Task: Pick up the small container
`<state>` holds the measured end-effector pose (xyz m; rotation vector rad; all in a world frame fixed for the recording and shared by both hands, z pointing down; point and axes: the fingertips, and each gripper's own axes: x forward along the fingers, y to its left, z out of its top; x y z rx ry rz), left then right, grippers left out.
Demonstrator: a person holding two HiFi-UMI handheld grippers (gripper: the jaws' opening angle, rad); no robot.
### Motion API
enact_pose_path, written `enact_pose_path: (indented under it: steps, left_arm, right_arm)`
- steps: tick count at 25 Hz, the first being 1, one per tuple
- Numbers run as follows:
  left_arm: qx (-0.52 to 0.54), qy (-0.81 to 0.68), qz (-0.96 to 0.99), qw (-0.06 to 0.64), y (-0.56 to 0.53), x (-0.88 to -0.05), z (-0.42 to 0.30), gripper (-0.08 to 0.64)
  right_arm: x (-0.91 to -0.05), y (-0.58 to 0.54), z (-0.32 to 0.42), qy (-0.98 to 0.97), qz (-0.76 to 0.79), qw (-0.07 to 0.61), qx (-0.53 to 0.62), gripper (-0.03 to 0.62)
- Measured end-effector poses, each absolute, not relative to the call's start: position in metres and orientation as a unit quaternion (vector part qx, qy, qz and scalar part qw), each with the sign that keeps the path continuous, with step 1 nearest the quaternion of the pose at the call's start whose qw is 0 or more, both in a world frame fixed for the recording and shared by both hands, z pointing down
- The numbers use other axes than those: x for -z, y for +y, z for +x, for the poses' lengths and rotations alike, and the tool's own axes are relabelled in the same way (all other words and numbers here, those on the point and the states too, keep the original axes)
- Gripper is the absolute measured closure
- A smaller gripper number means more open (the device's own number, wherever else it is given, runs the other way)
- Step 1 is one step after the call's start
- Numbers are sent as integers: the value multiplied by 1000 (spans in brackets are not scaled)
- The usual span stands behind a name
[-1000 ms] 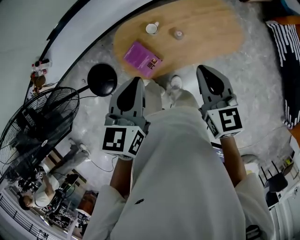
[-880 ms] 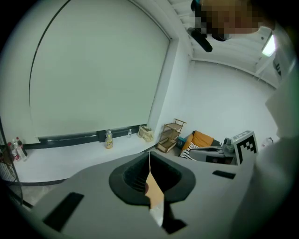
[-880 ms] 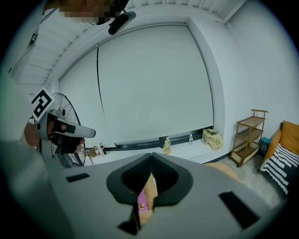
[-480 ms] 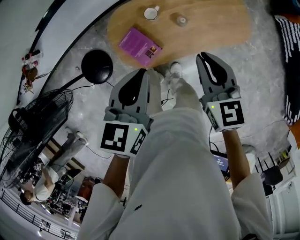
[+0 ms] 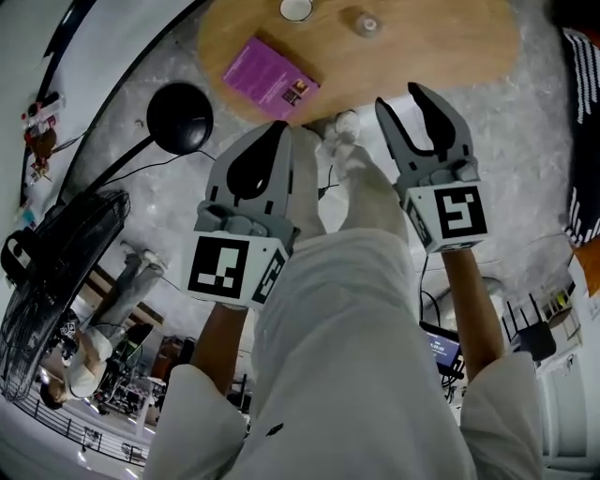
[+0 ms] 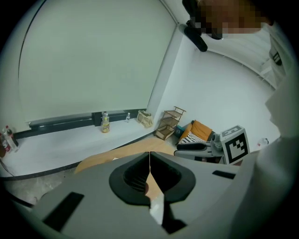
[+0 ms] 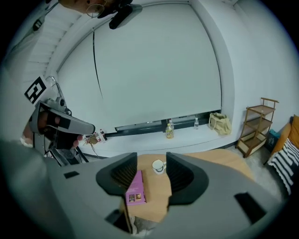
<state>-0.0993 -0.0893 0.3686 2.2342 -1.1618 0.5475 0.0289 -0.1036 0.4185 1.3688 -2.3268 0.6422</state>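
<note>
Jaws of right gripper [image 5: 398, 96] just opening, empty, small container [image 5: 367, 24] upright

Oval wooden table [image 5: 431, 56] on grey speckled floor [image 5: 534, 169], white curved wall [image 7: 154, 70]

The book [image 5: 270, 78] is purple; cup [image 5: 296, 8] white; table [image 5: 450, 56] tan wood; left gripper [image 5: 280, 127] grey with black-and-white markers.

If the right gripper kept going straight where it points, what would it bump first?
Probably the oval wooden table, between the purple book and the white mug; depth is unclear. The right gripper has just been opening its jaws, nothing between them.
</note>
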Motion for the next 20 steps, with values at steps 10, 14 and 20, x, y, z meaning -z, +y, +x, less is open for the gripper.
enact_pose_path:
  steps: [10, 14, 20]
  left_arm:
    - [-223, -427, 822, 303, -103, -429, -97, 538]
    - [-229, -418, 819, 318, -107, -451, -93, 538]
    - [-232, -414, 819, 323, -113, -472, -86, 538]
  right_arm:
    - [-498, -138, 40, -798, 508, 191, -263, 303]
    - [-528, -146, 41, -790, 511, 194, -278, 295]
    - [-567, -157, 46, -774, 525, 202, -291, 271]
